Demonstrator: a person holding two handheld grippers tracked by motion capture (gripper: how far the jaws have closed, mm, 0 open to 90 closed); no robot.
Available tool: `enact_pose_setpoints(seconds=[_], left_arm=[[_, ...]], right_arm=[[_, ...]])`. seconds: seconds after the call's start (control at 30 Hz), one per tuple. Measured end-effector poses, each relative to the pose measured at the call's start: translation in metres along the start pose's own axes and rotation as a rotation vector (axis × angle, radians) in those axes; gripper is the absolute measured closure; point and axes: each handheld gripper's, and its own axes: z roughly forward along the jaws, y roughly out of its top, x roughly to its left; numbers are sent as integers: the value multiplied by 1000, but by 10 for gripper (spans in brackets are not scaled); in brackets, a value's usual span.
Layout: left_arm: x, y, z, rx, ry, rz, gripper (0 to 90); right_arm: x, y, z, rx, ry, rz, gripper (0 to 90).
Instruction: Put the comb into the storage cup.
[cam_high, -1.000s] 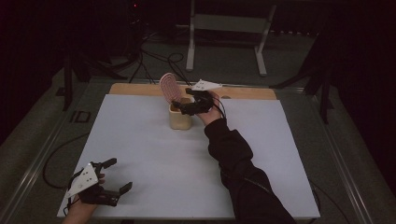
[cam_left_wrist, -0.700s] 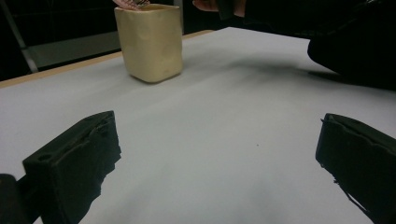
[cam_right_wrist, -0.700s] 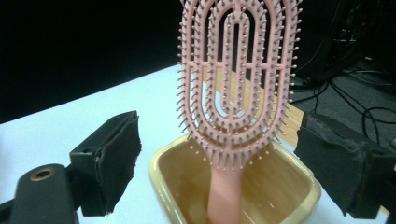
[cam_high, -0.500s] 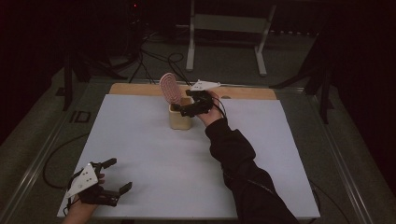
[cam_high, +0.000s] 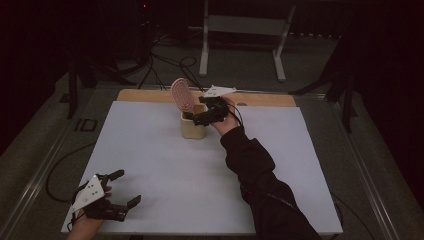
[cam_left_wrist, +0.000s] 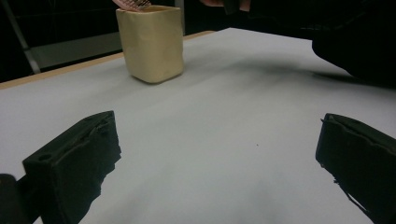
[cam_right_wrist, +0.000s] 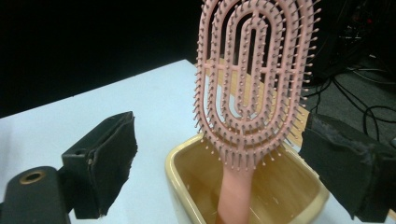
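High view is showing a white-covered counter (cam_high: 165, 165) with a wooden strip along its far edge, and a cream, square-sided cup with rounded corners (cam_high: 193, 126) standing near that far edge, about midway across. A pink oval plastic hairbrush with an open, slotted head (cam_high: 181, 96) is standing in the cup, handle down, head rising above the rim and leaning toward the left of the view. Right tool (cam_high: 195, 119) is reaching in from the right at the cup's rim, carried by a hand in a dark sleeve (cam_high: 255, 170); its jaws have just been opening, and they are now standing released with the brush between them. Right gripper view is confirming this: both black pads are sitting well apart, one on each side of the hairbrush (cam_right_wrist: 254, 88), neither touching the bristles or frame, while the handle is dropping into the cup (cam_right_wrist: 243, 196). Left tool (cam_high: 125, 189) is resting at the near left corner of the counter, well apart from the cup, jaws spread wide and grasping nothing. Left gripper view is looking across bare counter (cam_left_wrist: 224, 140) between its two open jaws toward the cup (cam_left_wrist: 152, 42) standing farther off.
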Motion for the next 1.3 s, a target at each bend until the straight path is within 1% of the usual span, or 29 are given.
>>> enact_pose_setpoints(seconds=[0.07,0.1,0.17,0.2,0.27,0.3,0.37,0.4,0.7,0.8,0.93,1.0,1.13,1.3], left_arm=[[0,0,-1,1,2,0,0],[0,0,-1,-2,4,-3,0],[0,-1,-2,-6,6,-10,0],[0,-1,-3,-6,8,-10,0],[0,0,-3,-4,9,-5,0],[0,0,-3,-6,9,-7,0],[-1,-1,-3,-4,9,-12,0],[-1,-1,-3,-1,10,-8,0],[-1,-1,-2,-3,10,-9,0],[-1,0,-3,-1,9,-5,0],[-1,-1,-3,-3,10,-9,0],[-1,-1,-3,-1,11,-6,0],[-2,0,-3,-2,12,-6,0],[-2,0,-3,-1,13,-4,0]], right_arm=[[0,0,-3,-2,8,8,102],[0,0,-4,4,4,1,101],[0,1,-8,18,-2,1,98],[0,1,-9,15,-3,4,98],[-1,1,-12,19,7,13,97],[-1,1,-13,19,6,3,97],[0,2,-17,23,7,1,96],[0,1,-18,20,9,-2,96],[-1,-3,-37,29,13,1,95],[-2,-5,-44,30,15,-1,95],[-1,-9,-53,51,13,-14,95],[-1,-12,-60,47,15,-8,95],[-1,-17,-72,58,2,-20,95],[-2,-29,-88,69,-8,-6,95]])
